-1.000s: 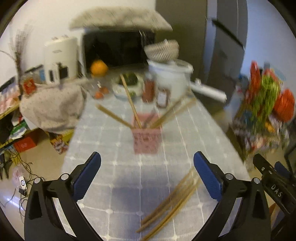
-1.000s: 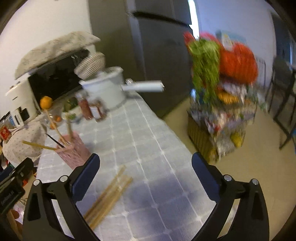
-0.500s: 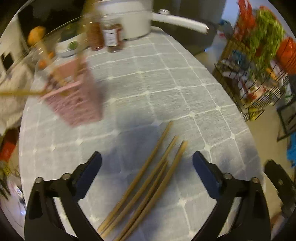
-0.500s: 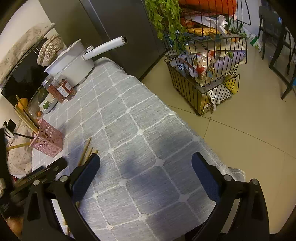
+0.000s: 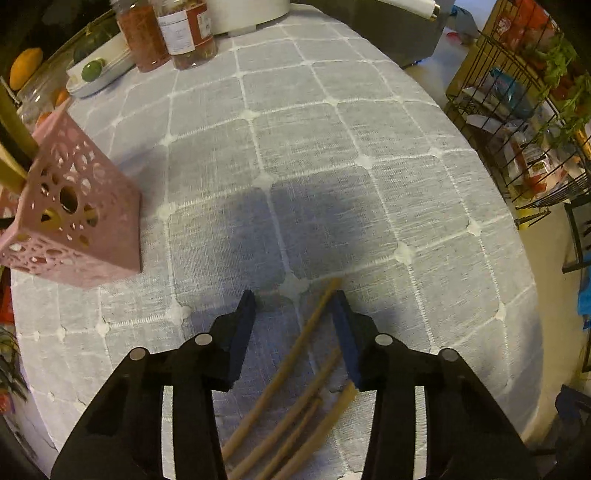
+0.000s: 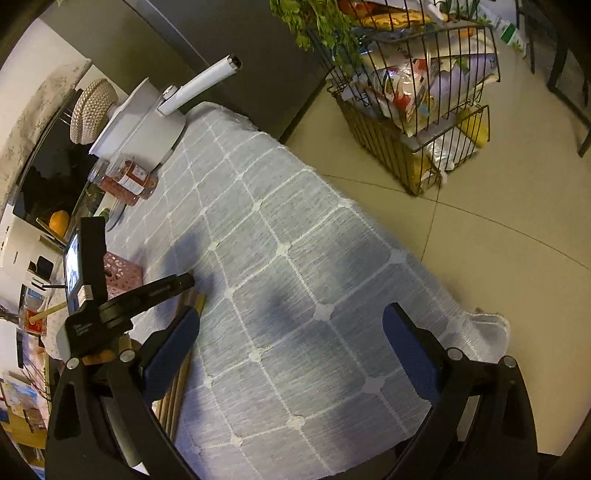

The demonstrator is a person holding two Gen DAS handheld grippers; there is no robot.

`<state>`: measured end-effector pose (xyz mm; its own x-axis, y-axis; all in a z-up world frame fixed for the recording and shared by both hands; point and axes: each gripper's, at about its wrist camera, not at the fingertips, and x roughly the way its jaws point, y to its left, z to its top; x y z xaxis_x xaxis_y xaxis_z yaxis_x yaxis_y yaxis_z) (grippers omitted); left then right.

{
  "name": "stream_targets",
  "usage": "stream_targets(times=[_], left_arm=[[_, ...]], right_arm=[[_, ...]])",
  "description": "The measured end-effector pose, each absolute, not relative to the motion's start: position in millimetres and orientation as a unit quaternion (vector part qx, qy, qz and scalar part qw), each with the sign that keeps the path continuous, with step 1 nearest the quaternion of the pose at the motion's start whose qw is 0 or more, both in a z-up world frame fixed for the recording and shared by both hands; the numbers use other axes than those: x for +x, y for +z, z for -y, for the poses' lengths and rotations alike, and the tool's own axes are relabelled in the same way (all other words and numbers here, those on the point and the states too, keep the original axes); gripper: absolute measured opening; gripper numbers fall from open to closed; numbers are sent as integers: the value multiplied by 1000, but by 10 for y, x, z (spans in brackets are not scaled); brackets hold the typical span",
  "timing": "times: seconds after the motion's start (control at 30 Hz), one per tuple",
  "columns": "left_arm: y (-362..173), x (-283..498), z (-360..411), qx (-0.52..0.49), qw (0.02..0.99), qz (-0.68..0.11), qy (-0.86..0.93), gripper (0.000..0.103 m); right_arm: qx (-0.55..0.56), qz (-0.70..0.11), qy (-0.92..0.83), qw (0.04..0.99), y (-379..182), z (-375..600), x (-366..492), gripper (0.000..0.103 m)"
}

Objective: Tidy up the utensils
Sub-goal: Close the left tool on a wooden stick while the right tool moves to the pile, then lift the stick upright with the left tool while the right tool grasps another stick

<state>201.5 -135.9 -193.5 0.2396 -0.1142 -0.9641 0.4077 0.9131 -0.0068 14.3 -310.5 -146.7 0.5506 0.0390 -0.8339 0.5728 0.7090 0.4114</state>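
Grey checked tablecloth (image 5: 314, 155) over a table, tiled floor at right. Four chopsticks (image 5: 295, 373) at lower centre, near ends cut off by the frame. Left gripper (image 5: 293, 306) closing, jaws partly narrowed around the longest stick, contact unclear. Right gripper (image 6: 291, 328) spread wide, empty. One pink holder (image 5: 74, 218) at left, two jars (image 5: 166, 33) at upper left.

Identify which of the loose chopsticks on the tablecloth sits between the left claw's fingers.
The longest chopstick, whose tip reaches farthest up the cloth, lies between the left claw fingers; the jaws have just been closing. The other chopsticks end short, nearer the camera.
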Motion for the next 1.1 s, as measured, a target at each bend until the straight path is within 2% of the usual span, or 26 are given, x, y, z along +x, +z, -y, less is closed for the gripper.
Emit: stream_targets(times=[0.07,0.17,0.2,0.43,0.77,0.83,0.9,1.0,1.1], left_arm=[[-1925,1990,1373,135,777,-591,-170,35],[-1919,1932,1403,154,777,-585,-176,15],[-1921,1908,1392,159,777,-583,-176,12],[-1816,1687,1116,152,813,-535,-171,8],[-804,976,403,99,898,-384,-192,6],[-636,868,199,72,907,-365,-197,6],[-571,782,87,51,911,-356,-200,6],[-435,654,-181,20,917,-342,-205,5],[-343,589,-330,-4,920,-333,-208,5]], right_arm=[[342,-447,-163,810,-1473,3096,148,97],[338,-451,-161,810,-1481,3083,162,97],[337,-454,-162,809,-1490,3073,171,97],[339,-474,-153,798,-1568,3004,261,97],[336,-505,-111,787,-1714,2645,697,96],[346,-518,-93,777,-1784,2525,805,91],[356,-531,-82,764,-1855,2430,898,72],[349,-563,-77,745,-1980,2309,1054,52],[344,-572,-98,739,-2040,2279,1133,43]])
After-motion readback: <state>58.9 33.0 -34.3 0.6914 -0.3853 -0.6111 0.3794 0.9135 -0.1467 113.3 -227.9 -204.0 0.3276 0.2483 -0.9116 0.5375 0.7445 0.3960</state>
